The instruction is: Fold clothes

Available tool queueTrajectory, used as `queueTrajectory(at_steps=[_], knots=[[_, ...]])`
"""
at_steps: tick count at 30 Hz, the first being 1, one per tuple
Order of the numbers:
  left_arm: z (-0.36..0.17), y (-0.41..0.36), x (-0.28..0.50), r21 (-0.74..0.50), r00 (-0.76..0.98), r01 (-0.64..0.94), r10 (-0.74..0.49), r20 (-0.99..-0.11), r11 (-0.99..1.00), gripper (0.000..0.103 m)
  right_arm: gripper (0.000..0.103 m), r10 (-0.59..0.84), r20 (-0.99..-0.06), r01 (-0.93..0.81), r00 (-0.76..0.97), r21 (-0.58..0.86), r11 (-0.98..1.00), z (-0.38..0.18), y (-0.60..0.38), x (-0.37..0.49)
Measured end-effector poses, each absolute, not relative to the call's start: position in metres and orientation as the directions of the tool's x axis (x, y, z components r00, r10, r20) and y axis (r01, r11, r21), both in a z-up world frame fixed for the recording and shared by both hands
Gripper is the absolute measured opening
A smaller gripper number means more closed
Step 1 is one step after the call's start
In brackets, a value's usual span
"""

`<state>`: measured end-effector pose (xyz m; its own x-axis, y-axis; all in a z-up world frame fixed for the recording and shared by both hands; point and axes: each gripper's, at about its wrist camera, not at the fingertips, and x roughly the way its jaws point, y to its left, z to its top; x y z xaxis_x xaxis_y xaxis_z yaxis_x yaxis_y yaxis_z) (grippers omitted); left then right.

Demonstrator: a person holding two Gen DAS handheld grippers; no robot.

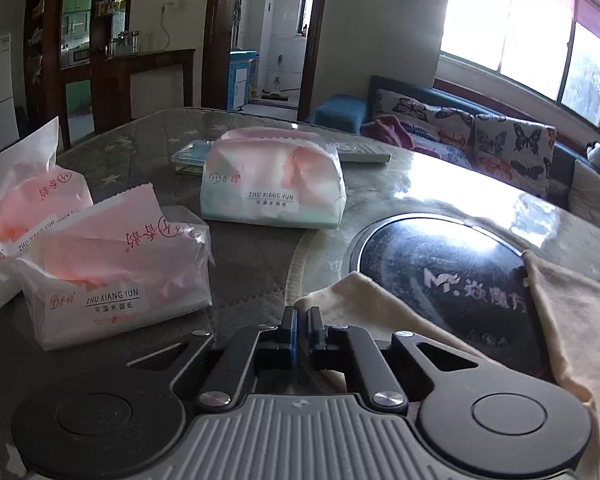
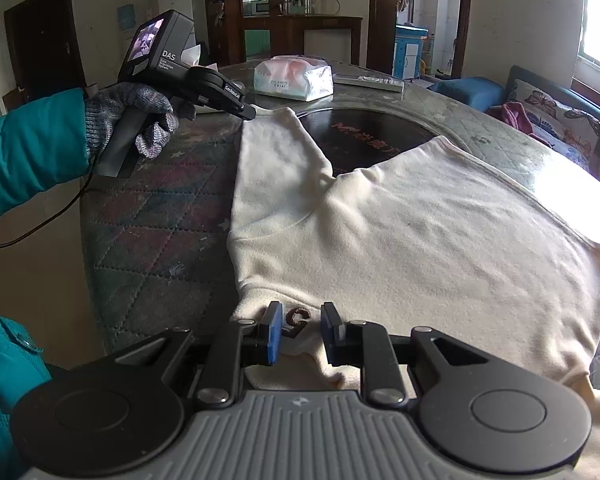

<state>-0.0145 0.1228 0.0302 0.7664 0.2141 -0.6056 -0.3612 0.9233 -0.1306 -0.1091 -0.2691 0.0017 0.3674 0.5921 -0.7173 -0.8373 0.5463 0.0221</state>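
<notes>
Cream sweatshirt point(image 2: 400, 232) lies flat on the worktop point(image 2: 160, 240), left gripper point(image 1: 303, 314) jaws nipped shut on the far sleeve cuff point(image 2: 268, 114), right gripper point(image 2: 302, 320) jaws part-open, probably pinching the near collar fabric.

Three tissue packs rest on the quilted surface point(image 1: 252, 256): two pink ones point(image 1: 116, 280) point(image 1: 28, 208) side by side and a paler one point(image 1: 274, 184) farther back. Behind it lie a flat case point(image 1: 192, 156) and a remote point(image 1: 364, 152). Butterfly cushions point(image 1: 512, 148) line the sofa below the window point(image 1: 532, 32).
</notes>
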Motion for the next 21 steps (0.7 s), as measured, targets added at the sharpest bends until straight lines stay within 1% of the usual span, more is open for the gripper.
queueTrajectory(at_steps=[4, 10, 14, 16, 18, 21], knots=[[0.057, 0.099, -0.029, -0.175, 0.831, -0.263, 0.131, -0.540, 0.949, 0.004, 0.020, 0.594, -0.708, -0.828, 0.382, 0.023, 0.560, 0.004, -0.271, -0.107], [0.095, 0.045, -0.052, -0.270, 0.899, -0.035, -0.088, -0.429, 0.962, 0.004, 0.020, 0.595, -0.692, -0.794, 0.409, 0.052, 0.606, 0.011, -0.280, -0.096], [0.101, 0.003, -0.067, -0.318, 0.888, 0.129, -0.253, -0.385, 0.939, 0.004, 0.020, 0.611, -0.661, -0.765, 0.435, 0.086, 0.638, 0.022, -0.291, -0.089], [0.098, -0.017, -0.073, -0.307, 0.886, 0.206, -0.310, -0.345, 0.929, 0.004, 0.020, 0.617, -0.649, -0.744, 0.445, 0.116, 0.658, 0.025, -0.299, -0.083], [0.090, -0.035, -0.073, -0.302, 0.865, 0.255, -0.356, -0.353, 0.918, 0.004, 0.020, 0.605, -0.646, -0.718, 0.464, 0.126, 0.685, 0.027, -0.306, -0.078], [0.072, -0.056, -0.069, -0.299, 0.823, 0.291, -0.397, -0.406, 0.909, 0.004, 0.020, 0.599, -0.644, -0.672, 0.476, 0.173, 0.720, 0.027, -0.319, -0.070]])
